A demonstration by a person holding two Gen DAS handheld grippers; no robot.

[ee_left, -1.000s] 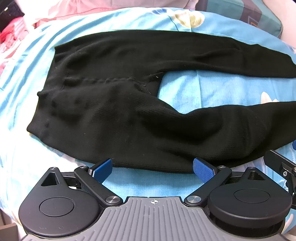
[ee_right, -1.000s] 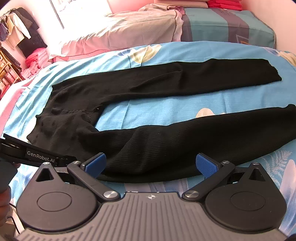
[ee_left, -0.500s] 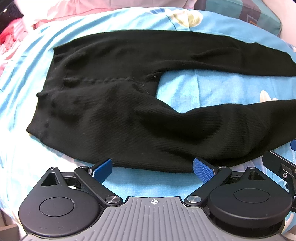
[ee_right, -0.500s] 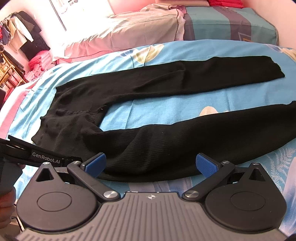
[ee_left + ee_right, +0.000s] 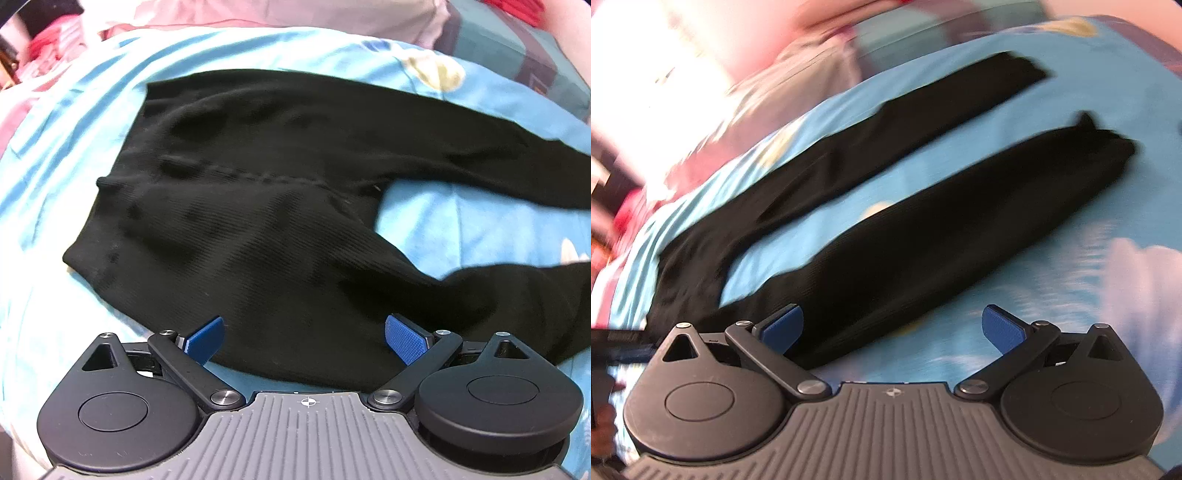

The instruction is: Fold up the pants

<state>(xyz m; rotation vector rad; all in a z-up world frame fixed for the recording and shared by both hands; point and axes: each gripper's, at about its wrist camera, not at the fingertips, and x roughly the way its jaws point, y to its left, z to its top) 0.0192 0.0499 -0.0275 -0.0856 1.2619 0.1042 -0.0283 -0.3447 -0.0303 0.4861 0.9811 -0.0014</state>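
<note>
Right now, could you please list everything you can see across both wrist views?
Black ribbed knit pants: one, black, spread flat on the bed, legs apart.
Light blue floral bedsheet: one, blue with pale prints, under the pants.
Pink and grey pillows: number unclear, at the bed's far edge.
Teal patterned cushion: one, far right corner.
Left gripper: one, black with blue pads, open over the near pant leg.
Right gripper: one, same colours, open at the near leg's edge.
</note>
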